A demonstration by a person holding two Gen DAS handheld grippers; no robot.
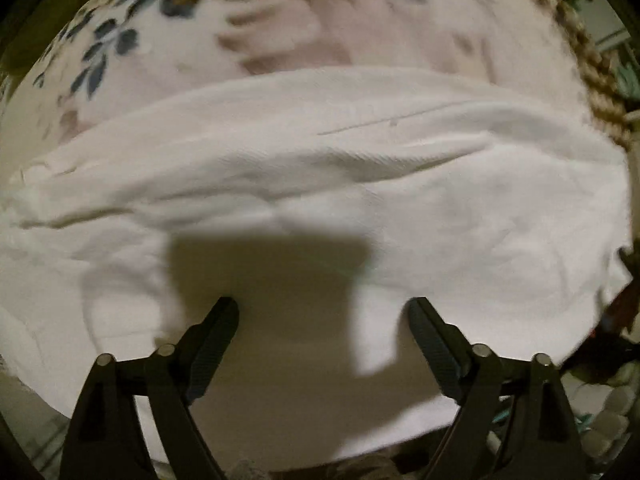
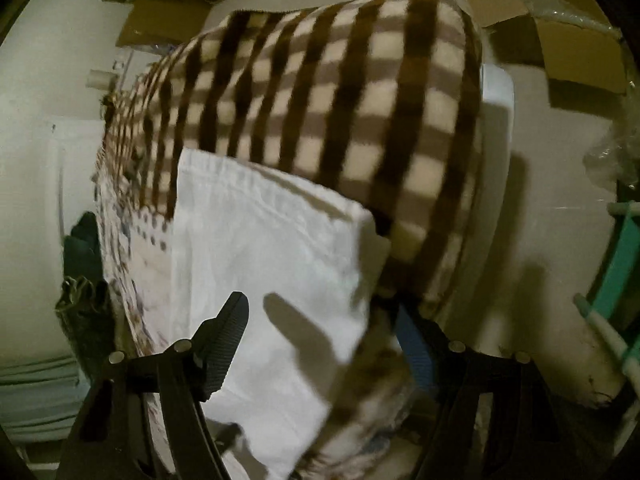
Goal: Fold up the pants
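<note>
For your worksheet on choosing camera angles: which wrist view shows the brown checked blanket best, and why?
The right wrist view: the brown checked blanket fills its upper middle, draped beyond the white pants. The left wrist view catches only a blurred strip of it at the right edge, since the pants fill that frame.

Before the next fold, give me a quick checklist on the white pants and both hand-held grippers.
1. Left hand-held gripper open, nothing between its fingers: ok.
2. Right hand-held gripper open, holding nothing: ok.
3. White cotton pants lying on the floral blanket: ok.
4. Pants smooth: not ok, wrinkles across the middle.
5. Pants clear of the brown checked blanket: cannot tell, their edges meet.
</note>
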